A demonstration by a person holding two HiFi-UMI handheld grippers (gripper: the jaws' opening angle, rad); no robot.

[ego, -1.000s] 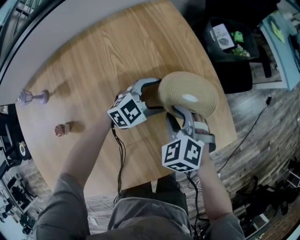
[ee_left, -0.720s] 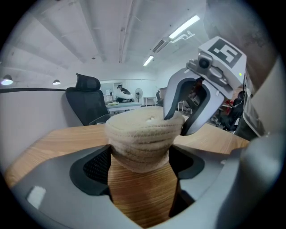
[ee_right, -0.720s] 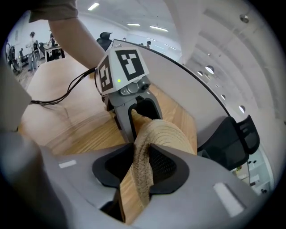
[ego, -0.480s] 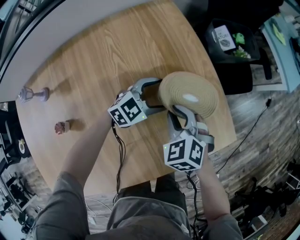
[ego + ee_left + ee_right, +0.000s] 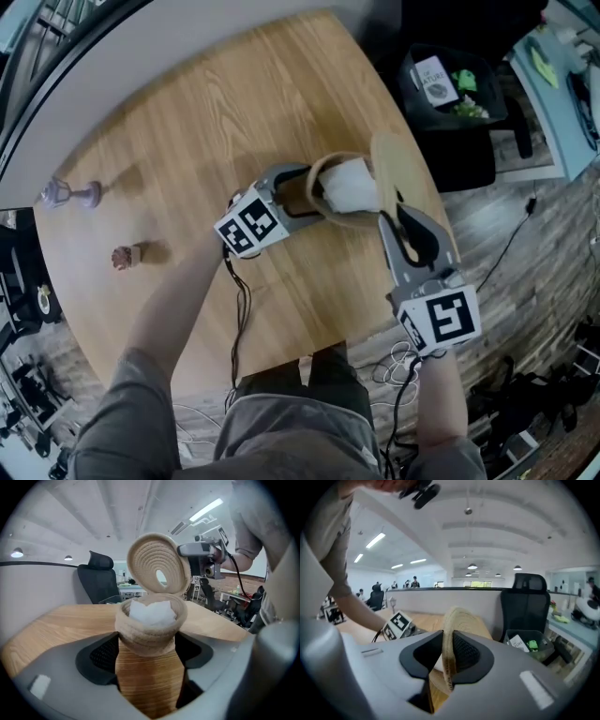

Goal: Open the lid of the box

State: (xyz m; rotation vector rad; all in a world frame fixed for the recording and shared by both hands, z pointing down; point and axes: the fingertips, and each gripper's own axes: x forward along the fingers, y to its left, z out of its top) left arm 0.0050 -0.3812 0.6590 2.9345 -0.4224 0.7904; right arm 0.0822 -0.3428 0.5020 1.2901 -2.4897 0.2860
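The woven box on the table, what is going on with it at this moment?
A person works with a gripper in each hand. The left gripper clamps the woven box on the wooden table; its jaws have just been closing a little further. The right gripper pinches the round lid by its edge, its jaws having just been closing on it, and holds it upright beside the box's rim. The opening is uncovered, and a white filling shows inside.

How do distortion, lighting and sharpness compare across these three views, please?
Head view: even light, soft shadows on the table, curved edges. Left gripper view: fisheye, dark corners, bright ceiling strips, box sharp. Right gripper view: same fisheye; lid slightly soft.
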